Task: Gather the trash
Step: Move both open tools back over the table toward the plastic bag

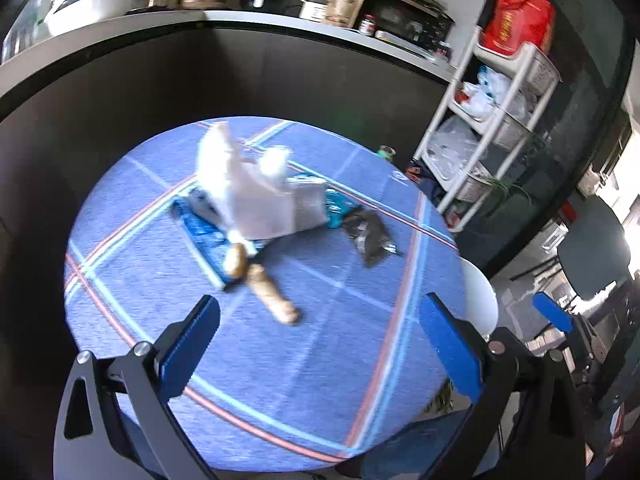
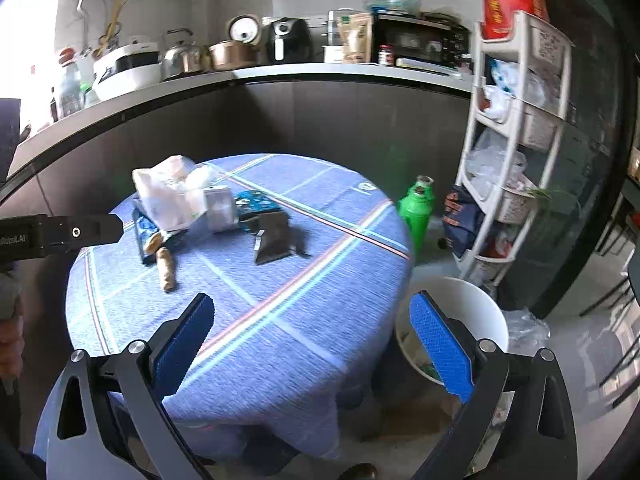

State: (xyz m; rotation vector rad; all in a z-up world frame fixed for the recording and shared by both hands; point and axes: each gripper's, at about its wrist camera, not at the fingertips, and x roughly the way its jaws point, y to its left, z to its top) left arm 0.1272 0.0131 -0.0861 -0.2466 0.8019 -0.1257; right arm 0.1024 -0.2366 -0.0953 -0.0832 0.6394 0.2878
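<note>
Left tongs [image 1: 318, 344], right tongs [image 2: 312, 344] spread, empty; trash pile [image 2: 208, 216] well ahead on table [image 2: 280, 344].

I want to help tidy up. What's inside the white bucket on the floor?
The white bucket by the table shows some pale and green scraps near its bottom. The right gripper finger covers the rest.

We are in a home kitchen. Along the back runs a dark-fronted counter [image 2: 320, 76] crowded with a kettle [image 2: 182, 58], a copper pot [image 2: 232, 54], a black air fryer [image 2: 286, 40] and a toaster oven [image 2: 420, 42]. Beside it we see a white storage rack [image 2: 516, 140] stuffed with plastic bags, and a round desk [image 2: 248, 288] under a blue cloth.
</note>
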